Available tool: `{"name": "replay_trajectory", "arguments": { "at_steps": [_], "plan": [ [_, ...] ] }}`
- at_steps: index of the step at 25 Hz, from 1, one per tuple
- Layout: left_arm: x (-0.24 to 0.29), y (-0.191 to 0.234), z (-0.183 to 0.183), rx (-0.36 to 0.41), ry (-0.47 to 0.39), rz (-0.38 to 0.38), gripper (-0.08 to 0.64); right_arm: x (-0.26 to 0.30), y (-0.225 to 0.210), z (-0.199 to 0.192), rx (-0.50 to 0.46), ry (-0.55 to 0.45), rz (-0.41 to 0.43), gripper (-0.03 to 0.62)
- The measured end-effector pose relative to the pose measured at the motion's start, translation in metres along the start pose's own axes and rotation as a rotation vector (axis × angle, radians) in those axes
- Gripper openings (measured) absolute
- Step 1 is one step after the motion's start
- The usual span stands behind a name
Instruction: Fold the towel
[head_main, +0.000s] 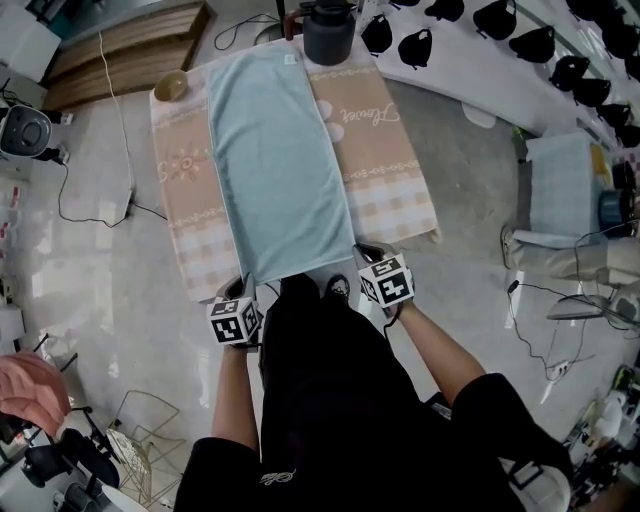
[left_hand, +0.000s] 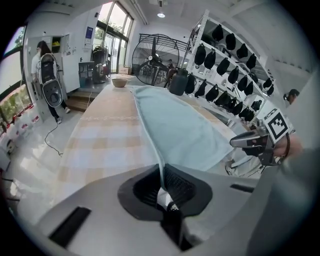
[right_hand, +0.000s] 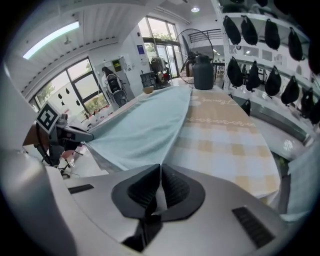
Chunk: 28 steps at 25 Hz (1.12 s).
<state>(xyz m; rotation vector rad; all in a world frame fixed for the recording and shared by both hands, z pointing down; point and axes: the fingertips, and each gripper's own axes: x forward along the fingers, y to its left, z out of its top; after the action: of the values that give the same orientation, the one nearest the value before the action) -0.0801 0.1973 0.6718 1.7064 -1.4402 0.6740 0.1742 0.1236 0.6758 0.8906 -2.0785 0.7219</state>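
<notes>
I have the left gripper (left_hand: 162, 182) with its jaws pressed together on the towel's (head_main: 278, 165) near left corner; a thin fold of pale blue-green cloth runs straight up out of the black ribbed pads. The right gripper (right_hand: 160, 185) has its jaws clamped the same way on the near right corner, with the towel edge pinched between its pads.

The towel lies lengthwise down the middle of the bench (head_main: 400, 215), which is covered by a beige checked tablecloth (head_main: 385, 170). The towel's far end sits just beside the dark jug (head_main: 328, 32), a little to the jug's left in the head view. From the jug the towel runs flat all the way to the opposite end of the bench. There its near edge is raised a little off the tablecloth between my two grippers, so the cloth slopes up into each pair of jaws.

A brown bowl (head_main: 170, 85) sits at the jug's end of the bench, left of the jug past the towel. Black caps (head_main: 530, 40) hang on a white rack to the jug's right.
</notes>
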Motion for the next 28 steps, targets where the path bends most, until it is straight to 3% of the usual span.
{"name": "replay_trajectory", "arguments": {
  "at_steps": [8, 16, 21, 24, 28],
  "plan": [
    [-0.028, -0.008, -0.020, -0.027, -0.022, 0.013, 0.021, -0.023, 0.021, -0.013, -0.083, -0.012, 0.049, 0.012],
    [-0.055, -0.019, -0.023, -0.008, -0.016, -0.049, 0.021, -0.059, 0.038, -0.018, -0.051, -0.036, 0.086, 0.012],
    [-0.071, -0.023, -0.030, -0.052, -0.023, -0.048, 0.021, -0.069, 0.042, -0.019, -0.068, -0.048, 0.098, 0.012],
    [-0.071, -0.021, -0.019, -0.061, -0.043, -0.037, 0.021, -0.069, 0.040, -0.007, -0.073, -0.069, 0.096, 0.012],
    [-0.067, -0.020, 0.023, -0.038, -0.085, -0.054, 0.021, -0.074, 0.037, 0.023, -0.094, -0.111, 0.093, 0.012]
  ]
}}
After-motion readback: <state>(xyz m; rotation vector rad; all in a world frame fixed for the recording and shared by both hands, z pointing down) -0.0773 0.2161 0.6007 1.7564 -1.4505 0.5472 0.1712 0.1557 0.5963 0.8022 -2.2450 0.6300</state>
